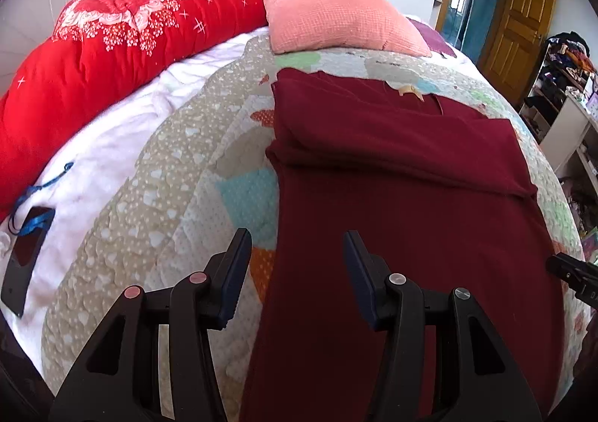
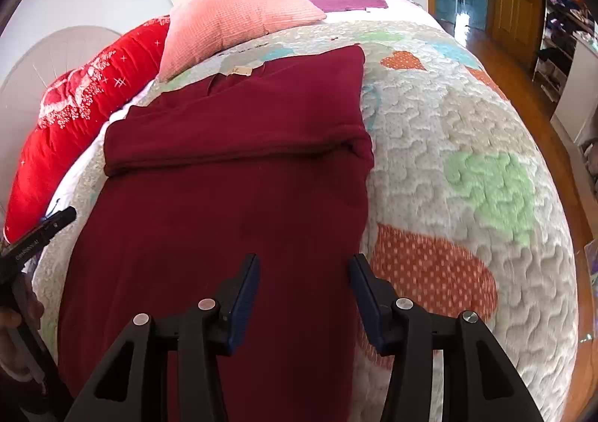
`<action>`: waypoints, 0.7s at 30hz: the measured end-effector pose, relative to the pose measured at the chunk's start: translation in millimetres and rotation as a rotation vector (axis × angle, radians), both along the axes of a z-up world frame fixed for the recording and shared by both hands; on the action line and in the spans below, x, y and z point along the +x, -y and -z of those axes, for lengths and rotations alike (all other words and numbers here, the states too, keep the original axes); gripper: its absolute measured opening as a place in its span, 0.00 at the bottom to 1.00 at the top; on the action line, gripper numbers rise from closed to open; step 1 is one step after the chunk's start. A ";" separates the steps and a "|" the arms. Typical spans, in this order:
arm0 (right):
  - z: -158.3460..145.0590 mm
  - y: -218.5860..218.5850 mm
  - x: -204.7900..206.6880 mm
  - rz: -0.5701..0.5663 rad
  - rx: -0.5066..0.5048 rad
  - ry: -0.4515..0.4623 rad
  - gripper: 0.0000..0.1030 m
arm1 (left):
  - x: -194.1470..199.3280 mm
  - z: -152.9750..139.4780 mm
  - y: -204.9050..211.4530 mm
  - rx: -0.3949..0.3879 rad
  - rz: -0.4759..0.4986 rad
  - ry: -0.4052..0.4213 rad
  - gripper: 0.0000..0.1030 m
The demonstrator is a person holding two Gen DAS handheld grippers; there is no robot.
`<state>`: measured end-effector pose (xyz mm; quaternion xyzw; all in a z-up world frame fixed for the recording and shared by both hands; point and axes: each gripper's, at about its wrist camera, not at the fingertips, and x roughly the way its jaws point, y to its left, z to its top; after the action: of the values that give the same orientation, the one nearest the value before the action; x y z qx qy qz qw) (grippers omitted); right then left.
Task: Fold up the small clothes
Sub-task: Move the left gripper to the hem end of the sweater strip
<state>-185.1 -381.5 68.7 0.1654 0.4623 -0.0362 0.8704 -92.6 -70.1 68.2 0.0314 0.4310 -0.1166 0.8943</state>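
A dark red garment (image 1: 411, 179) (image 2: 224, 198) lies flat along the quilted bedspread (image 1: 149, 198) (image 2: 467, 145). Its upper part is folded over in a band across the body, and a tan label (image 1: 409, 89) (image 2: 239, 70) shows at the collar. My left gripper (image 1: 296, 235) hovers open over the garment's left edge near the hem end, with nothing between its fingers. My right gripper (image 2: 305, 257) hovers open over the right edge, also holding nothing. Each gripper's tip shows at the edge of the other's view: the right gripper (image 1: 568, 272) and the left gripper (image 2: 48, 227).
A red flowered duvet (image 1: 112, 48) and a pink pillow (image 1: 336, 11) lie at the head of the bed. A dark phone on a blue lanyard (image 1: 26, 254) rests on the white sheet at the left. Shelves (image 1: 560, 93) and a wooden door (image 1: 519, 18) stand at the right.
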 end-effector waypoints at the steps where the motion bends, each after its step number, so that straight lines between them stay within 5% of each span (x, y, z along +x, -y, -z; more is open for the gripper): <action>1: 0.6 -0.7 -3.5 0.004 0.001 -0.004 0.47 | -3.1 0.5 -0.9 -0.005 0.006 -0.012 0.49; 10: 11.7 -6.4 -58.8 -0.045 0.080 -0.036 0.51 | -45.5 11.3 -43.0 -0.118 0.008 -0.132 0.61; 21: 13.5 -18.8 -109.5 -0.073 0.128 -0.020 0.53 | -87.2 39.2 -49.8 -0.064 0.021 -0.195 0.62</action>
<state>-294.6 -362.7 55.2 0.2033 0.4779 0.0237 0.8542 -179.8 -20.2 29.0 -0.0041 0.5115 -0.1424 0.8474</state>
